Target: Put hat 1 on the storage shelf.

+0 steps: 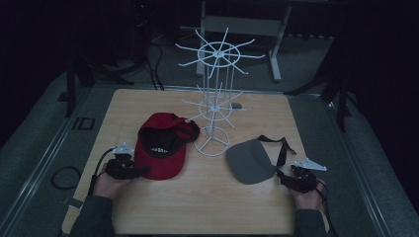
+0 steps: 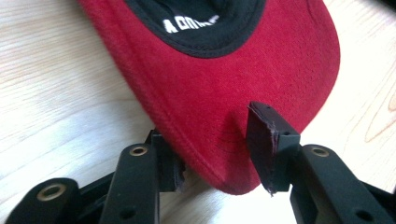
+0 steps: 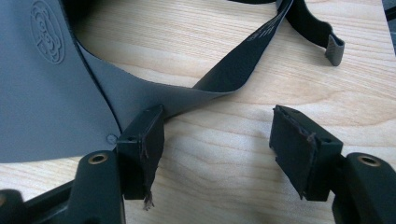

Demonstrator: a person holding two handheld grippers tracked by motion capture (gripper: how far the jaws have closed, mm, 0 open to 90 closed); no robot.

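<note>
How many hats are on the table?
2. The red cap lies left of the white rack, by the left gripper. The grey visor lies right of it, by the right gripper.

In the left gripper view the top edge cuts off the red cap, so its crown is out of frame, and the white lettering on its black inner band is clipped and unreadable. One pad of the left tool is partly hidden under the brim. In the right gripper view the grey visor runs off the left edge, and its black strap leaves the top. The embossed emblem is too faint to make out.
</note>
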